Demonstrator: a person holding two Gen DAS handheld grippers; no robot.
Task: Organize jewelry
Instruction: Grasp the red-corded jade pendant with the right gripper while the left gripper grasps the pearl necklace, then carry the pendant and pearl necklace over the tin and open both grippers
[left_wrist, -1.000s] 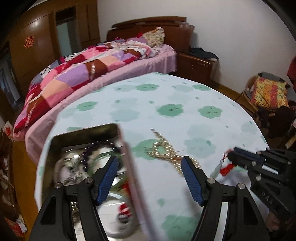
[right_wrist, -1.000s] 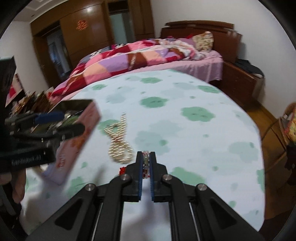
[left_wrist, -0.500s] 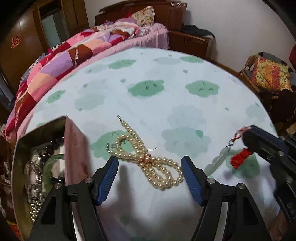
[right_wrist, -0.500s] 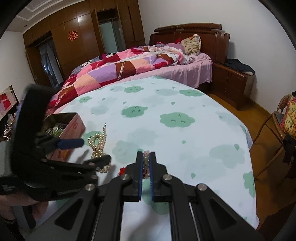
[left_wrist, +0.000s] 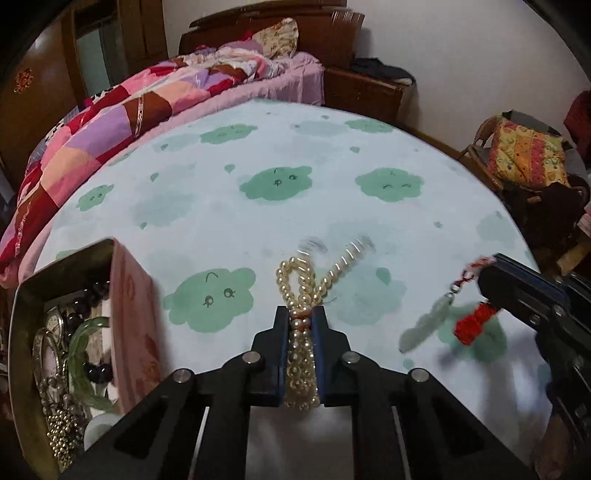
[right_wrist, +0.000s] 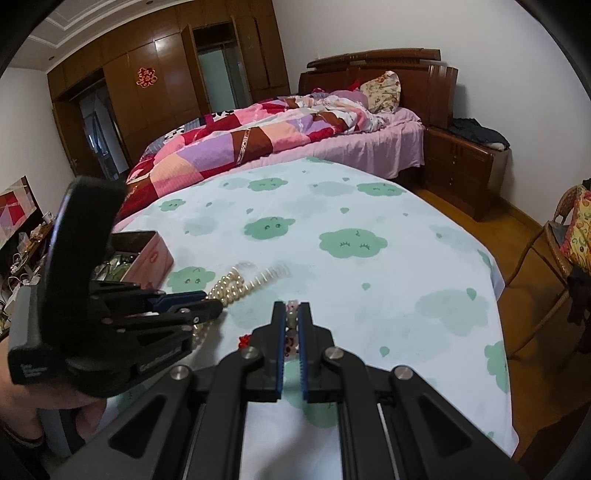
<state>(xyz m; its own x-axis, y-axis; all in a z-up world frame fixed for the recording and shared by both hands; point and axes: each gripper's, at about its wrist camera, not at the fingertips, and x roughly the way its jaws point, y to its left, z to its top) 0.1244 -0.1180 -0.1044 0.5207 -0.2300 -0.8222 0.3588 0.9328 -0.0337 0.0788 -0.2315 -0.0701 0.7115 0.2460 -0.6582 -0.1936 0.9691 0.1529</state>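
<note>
Two grips are set: my left gripper (left_wrist: 300, 319), jaws just closed, pinches the pearl strand (left_wrist: 301, 295); my right gripper (right_wrist: 291, 317) pinches the jade pendant's cord (right_wrist: 291, 314); next, carry the pearls to the tin (left_wrist: 127, 295) at nine o'clock.

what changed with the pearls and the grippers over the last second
The left gripper came down from over the tin onto the pearl strand; its jaws have just closed on the tied middle, and the loose ends blur. The right gripper stayed shut on the pendant cord. Tin unmoved.

a home bedroom: quilted bed (right_wrist: 258, 144), wooden wardrobe (right_wrist: 155, 92).
</note>
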